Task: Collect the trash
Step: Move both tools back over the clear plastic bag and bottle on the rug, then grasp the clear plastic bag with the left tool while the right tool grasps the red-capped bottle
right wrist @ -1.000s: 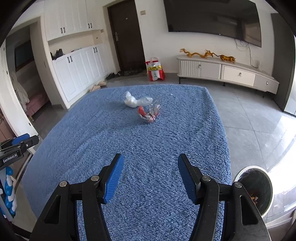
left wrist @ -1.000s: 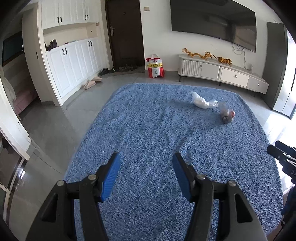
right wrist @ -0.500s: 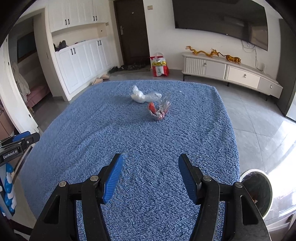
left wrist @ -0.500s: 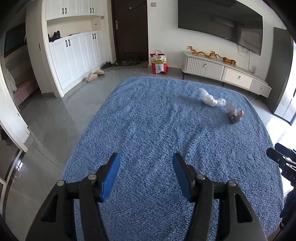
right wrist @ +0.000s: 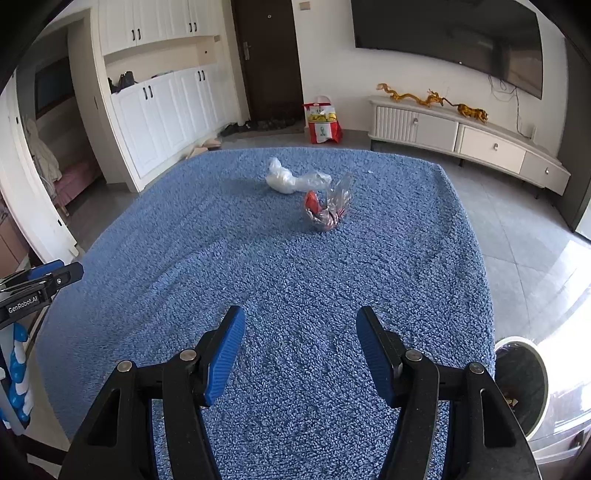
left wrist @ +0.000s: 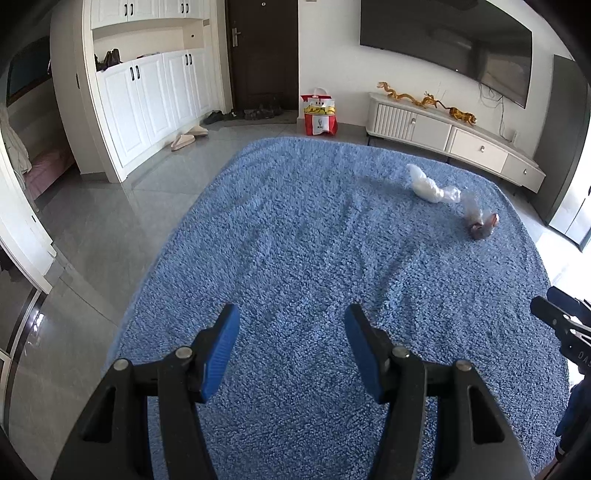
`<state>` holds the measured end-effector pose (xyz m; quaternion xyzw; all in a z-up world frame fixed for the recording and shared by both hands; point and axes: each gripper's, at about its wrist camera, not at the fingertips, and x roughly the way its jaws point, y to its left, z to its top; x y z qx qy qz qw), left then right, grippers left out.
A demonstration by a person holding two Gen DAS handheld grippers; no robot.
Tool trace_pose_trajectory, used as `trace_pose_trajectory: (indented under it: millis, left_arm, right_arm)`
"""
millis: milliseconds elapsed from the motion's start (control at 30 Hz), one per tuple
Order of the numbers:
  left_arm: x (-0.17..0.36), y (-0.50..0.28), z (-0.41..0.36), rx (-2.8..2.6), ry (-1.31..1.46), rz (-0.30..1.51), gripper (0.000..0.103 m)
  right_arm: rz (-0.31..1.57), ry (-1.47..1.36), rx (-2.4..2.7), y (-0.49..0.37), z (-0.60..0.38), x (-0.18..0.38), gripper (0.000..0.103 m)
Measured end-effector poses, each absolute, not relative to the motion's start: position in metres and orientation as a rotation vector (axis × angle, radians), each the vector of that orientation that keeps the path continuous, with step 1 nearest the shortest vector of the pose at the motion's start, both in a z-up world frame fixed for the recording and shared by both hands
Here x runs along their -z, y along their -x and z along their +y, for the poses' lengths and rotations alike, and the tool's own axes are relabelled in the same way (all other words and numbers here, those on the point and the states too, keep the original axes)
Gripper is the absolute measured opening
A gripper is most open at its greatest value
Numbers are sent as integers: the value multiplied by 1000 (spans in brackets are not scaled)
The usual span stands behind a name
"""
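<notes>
living room, shaggy blue pile rug [right wrist: 295, 280] on grey tile floor. toward the rug's far edge, a crumpled white plastic bag [right wrist: 284, 181] just beside a crinkled clear-and-red foil wrapper [right wrist: 327, 208]. approach step, by judgement: left gripper [left wrist: 291, 343] and right gripper [right wrist: 301, 343] both empty, fingers half spread. next: reach further, pinch soft film, carry to the round white bin [right wrist: 524, 384] off the rug's near right corner.

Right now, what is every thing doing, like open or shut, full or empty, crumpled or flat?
left tongs: open, holding nothing
right tongs: open, holding nothing
white plastic bag: crumpled, lying on the rug
clear and red wrapper: crumpled, lying on the rug beside the bag
trash bin: open, no lid showing, something small inside
blue rug: spread flat
dark door: shut
white cupboards: doors shut
TV: off
</notes>
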<state>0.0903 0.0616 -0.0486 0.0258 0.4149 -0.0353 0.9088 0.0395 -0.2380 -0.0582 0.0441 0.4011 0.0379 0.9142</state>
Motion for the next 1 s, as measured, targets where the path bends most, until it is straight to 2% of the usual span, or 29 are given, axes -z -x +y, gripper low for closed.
trace_pose_trajectory:
  millis: [200, 300, 533, 667, 1000]
  left_arm:
    - [58, -101, 60, 98, -40, 883, 58]
    - [62, -108, 59, 143, -17, 894, 68]
    - [59, -152, 42, 309, 68, 909, 69]
    - [52, -192, 16, 384, 105, 901, 69]
    - [73, -306, -82, 481, 112, 1000, 69]
  right_arm:
    - [839, -96, -82, -47, -238, 66, 62]
    - [848, -100, -86, -53, -241, 71, 62]
    - [821, -99, -107, -84, -242, 71, 63]
    - [785, -121, -117, -110, -245, 68, 67]
    - [781, -198, -147, -170, -259, 82, 66]
